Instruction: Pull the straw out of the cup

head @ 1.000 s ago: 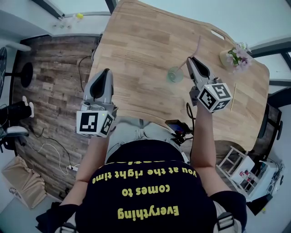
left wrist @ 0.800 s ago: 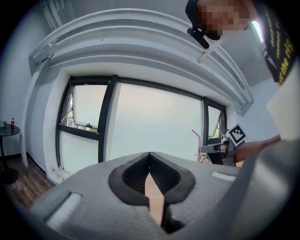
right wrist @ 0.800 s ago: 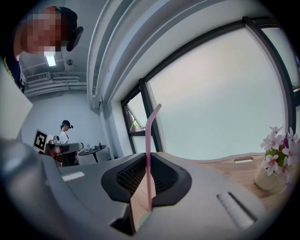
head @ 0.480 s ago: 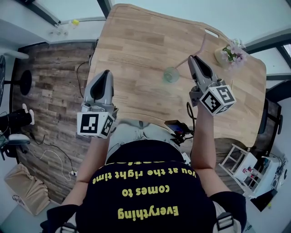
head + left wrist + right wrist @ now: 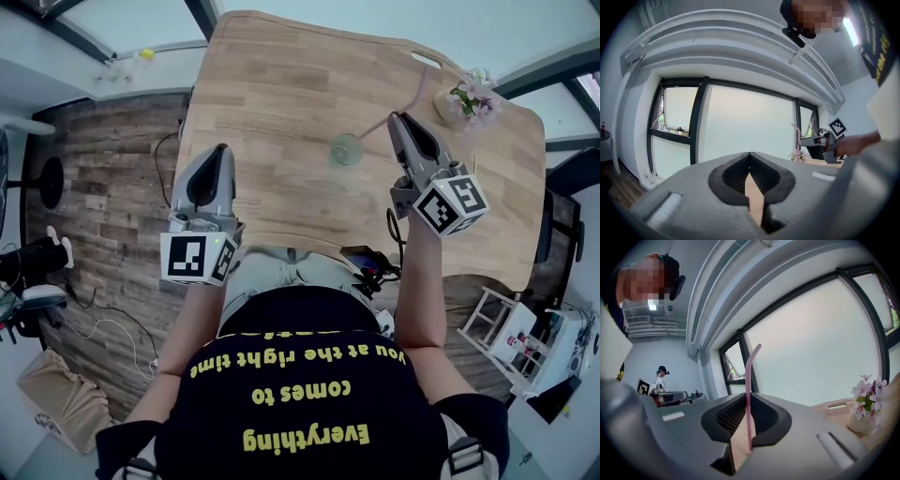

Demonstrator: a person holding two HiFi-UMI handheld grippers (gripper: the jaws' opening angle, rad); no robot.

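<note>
Pink plastic, thin and bendy: the straw [image 5: 747, 380] is pinched between the pads of the right claw [image 5: 397, 120], whose jaws are nearly together with only the straw's width between them. In the right gripper view its long axis runs upright through the jaws, and the bent top leans off to the right above them. From overhead, the lower length slants from the claw tips down and left toward the clear cup [image 5: 345, 148], which stands on the wooden table [image 5: 281, 84] just left of the claw. The straw's bottom end looks to be at or just over the cup's right rim; whether it has cleared the rim I can't tell from that angle. The move ahead, as I judge it, turns on drawing along the straw's own line, up and right, away from the cup, so the end doesn't catch the rim. The left claw [image 5: 217, 152], closed and empty, hangs well to the left over the table's near edge.
</note>
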